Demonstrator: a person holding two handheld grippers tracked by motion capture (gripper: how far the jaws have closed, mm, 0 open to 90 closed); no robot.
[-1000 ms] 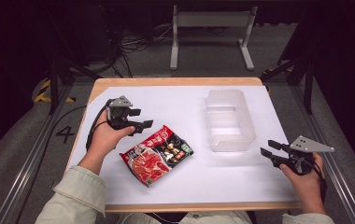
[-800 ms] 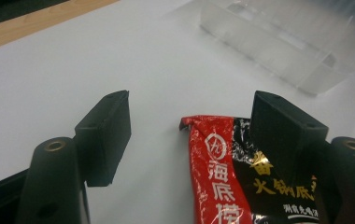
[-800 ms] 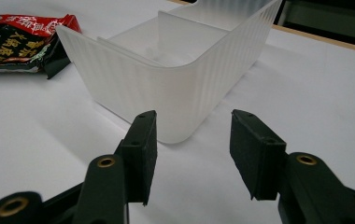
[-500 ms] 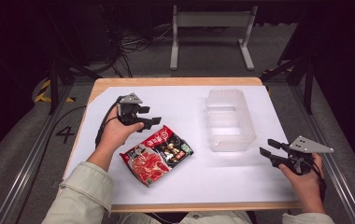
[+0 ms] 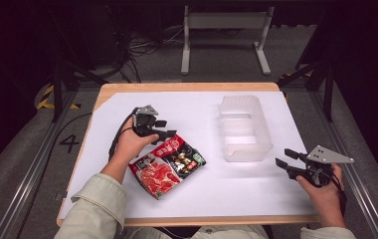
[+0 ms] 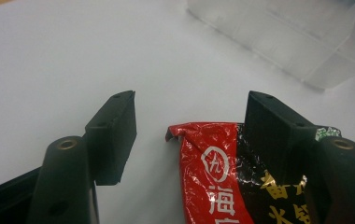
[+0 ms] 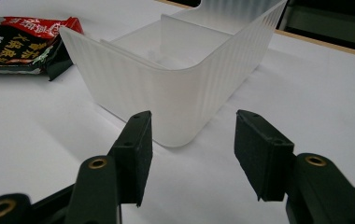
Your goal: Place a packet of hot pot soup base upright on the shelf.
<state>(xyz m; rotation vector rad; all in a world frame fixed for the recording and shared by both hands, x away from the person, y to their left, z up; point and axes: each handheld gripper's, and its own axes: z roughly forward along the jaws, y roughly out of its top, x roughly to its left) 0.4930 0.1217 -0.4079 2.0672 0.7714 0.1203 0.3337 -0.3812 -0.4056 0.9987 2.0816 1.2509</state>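
A red and black noodle packet (image 5: 169, 164) lies flat on the white table, left of centre. My left gripper (image 5: 169, 134) hovers low over its far end. In the left gripper view the packet's upper corner (image 6: 213, 177) sits between the jaws, against the right pad (image 6: 269, 126), with a gap to the left pad. The left gripper (image 6: 189, 123) is open, and its jaws have just been closing. My right gripper (image 5: 282, 157) rests at the table's right, open, pointing at the clear plastic bin (image 5: 244, 149). Its jaws have just been opening, and nothing is between them (image 7: 192, 140).
The ribbed clear bin (image 7: 166, 88) stands right of centre, and its corner (image 6: 297, 42) lies beyond the packet (image 7: 21, 42). A white sheet (image 5: 227, 199) covers the wooden tabletop. Dark floor, cables and a metal stand lie behind the table.
My left gripper moved right and down onto the packet's far end, and its jaws narrowed. The right hand stayed where it was.
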